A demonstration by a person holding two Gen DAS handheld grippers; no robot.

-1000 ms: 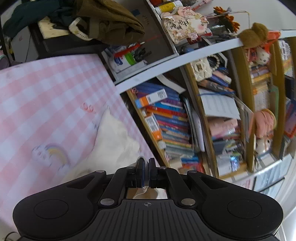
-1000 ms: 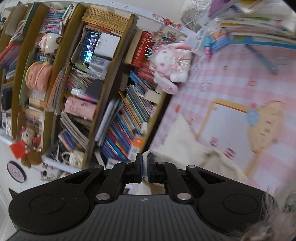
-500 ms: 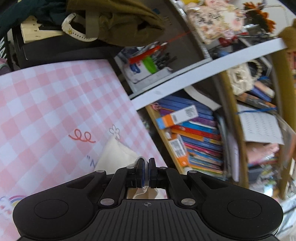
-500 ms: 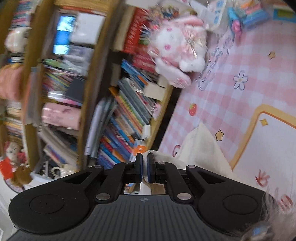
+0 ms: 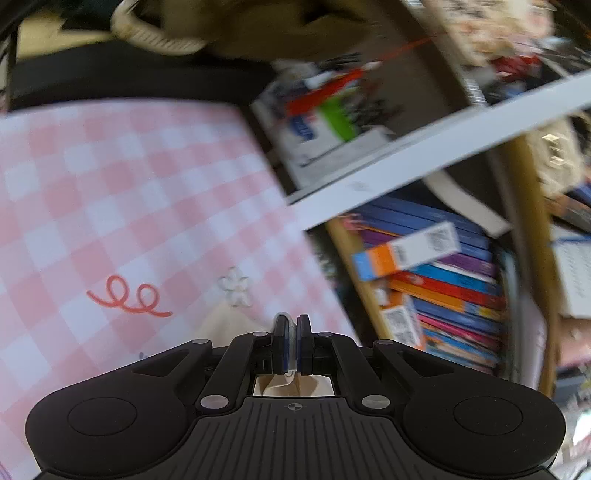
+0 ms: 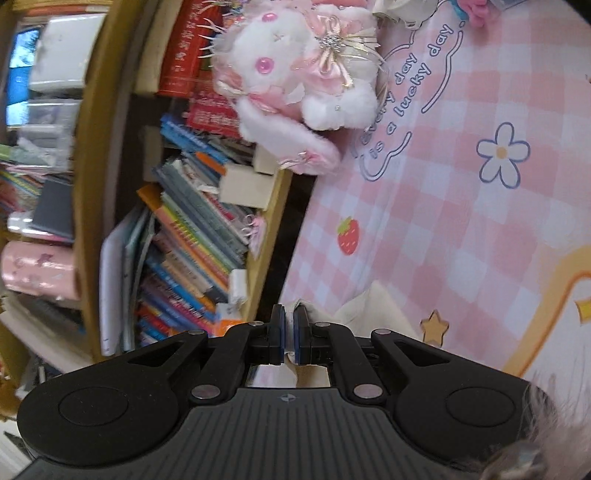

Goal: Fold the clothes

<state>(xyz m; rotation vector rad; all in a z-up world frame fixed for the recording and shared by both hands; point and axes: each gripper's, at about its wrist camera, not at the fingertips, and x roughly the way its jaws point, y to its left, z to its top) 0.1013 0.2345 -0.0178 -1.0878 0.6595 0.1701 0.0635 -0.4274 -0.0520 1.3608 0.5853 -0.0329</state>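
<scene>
A cream cloth garment (image 5: 225, 325) lies on the pink checked table cover (image 5: 122, 206), mostly hidden under my grippers. My left gripper (image 5: 292, 325) is shut on an edge of that garment, and a thin strip of fabric shows between its pads. In the right wrist view the same cream garment (image 6: 373, 314) spreads to the right of my right gripper (image 6: 289, 317), which is shut on another edge of it, close to the far edge of the table cover (image 6: 461, 206).
A crowded bookshelf (image 5: 443, 280) stands just beyond the table's far edge, also seen as the bookshelf (image 6: 192, 229) in the right wrist view. A pink and white plush toy (image 6: 295, 85) sits at the table's far edge. Dark clothes and a white strap (image 5: 155, 33) lie at top left.
Both grippers have moved toward the table's far edge, carrying the cream garment's edges with them. Less of the garment shows ahead of each gripper, and the plush toy is much nearer.
</scene>
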